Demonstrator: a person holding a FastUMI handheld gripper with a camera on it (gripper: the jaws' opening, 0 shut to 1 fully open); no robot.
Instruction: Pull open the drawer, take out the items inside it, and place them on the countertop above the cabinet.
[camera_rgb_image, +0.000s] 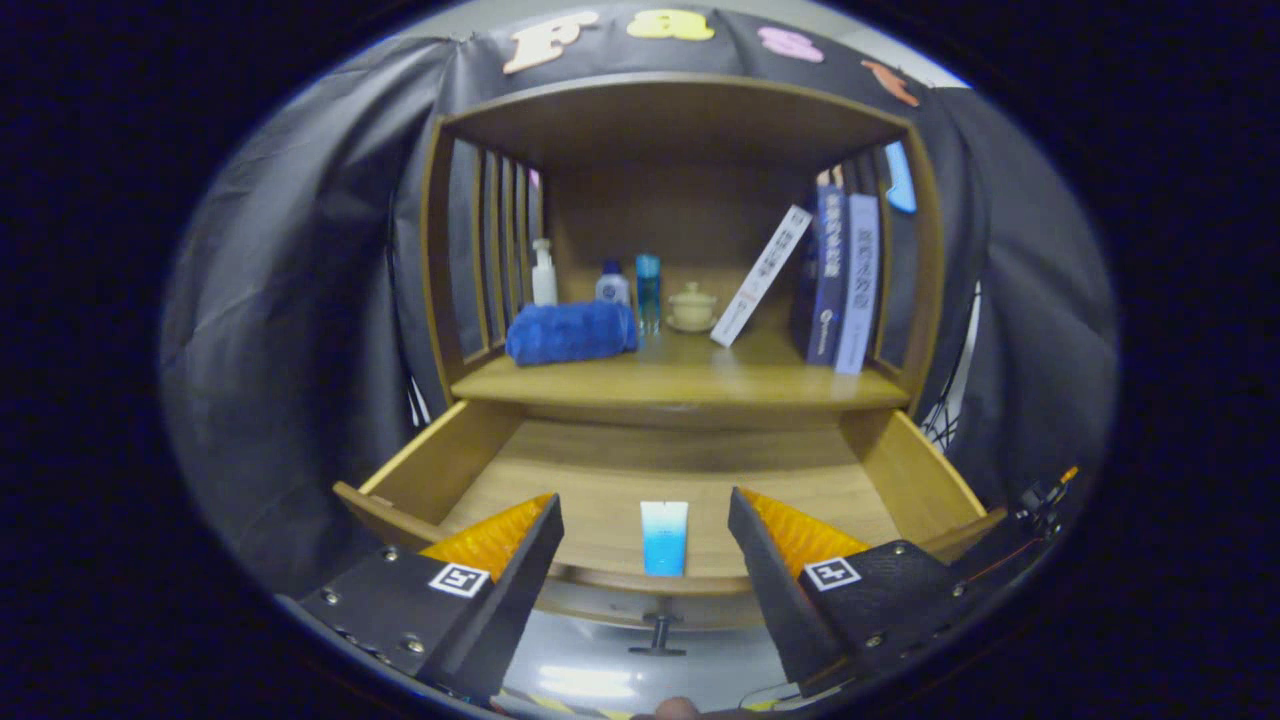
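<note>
The drawer (660, 470) stands pulled out below the desk (690, 385), so its contents are reachable. The gripper (645, 525) hangs above the drawer's front edge, fingers (530, 550) spread wide and holding nothing. The blue tube (664, 537) lies flat inside the drawer near that front edge, between the fingers

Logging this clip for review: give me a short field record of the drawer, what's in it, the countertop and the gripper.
drawer: pulled open
in drawer: one blue-and-white tube, lying flat near the front
countertop: blue towel, three bottles, lidded cup, leaning book, upright books
gripper: open, holding nothing, fingers either side of the tube
task stage: tube not yet taken out
</note>
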